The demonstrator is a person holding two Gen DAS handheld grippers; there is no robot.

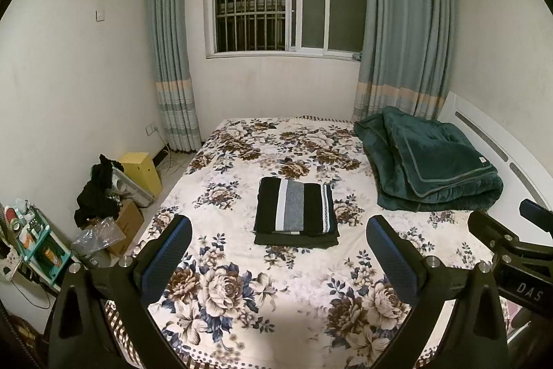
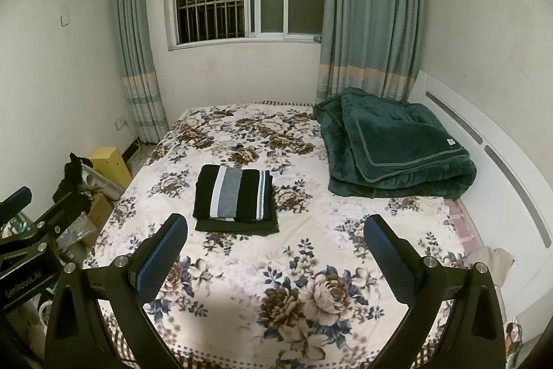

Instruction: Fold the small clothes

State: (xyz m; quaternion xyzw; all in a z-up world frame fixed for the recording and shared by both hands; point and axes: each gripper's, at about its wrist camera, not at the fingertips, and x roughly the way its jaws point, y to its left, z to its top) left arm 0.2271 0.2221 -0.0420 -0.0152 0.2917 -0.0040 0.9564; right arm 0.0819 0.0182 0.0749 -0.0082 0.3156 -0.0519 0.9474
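A folded black garment with white and grey stripes (image 1: 295,210) lies on top of a folded dark garment (image 1: 297,239) in the middle of the floral bed sheet (image 1: 242,293). The same stack shows in the right wrist view (image 2: 235,194). My left gripper (image 1: 278,246) is open and empty, held above the bed's near side, short of the stack. My right gripper (image 2: 276,244) is open and empty, also back from the stack. Each gripper shows at the edge of the other's view, the right one (image 1: 518,241) and the left one (image 2: 31,230).
A folded dark green blanket (image 1: 428,161) lies at the bed's far right by the white headboard (image 2: 490,154). Left of the bed stand a yellow box (image 1: 141,172), cardboard boxes, black clothes (image 1: 98,192) and a teal shelf (image 1: 41,241). A window with curtains is behind.
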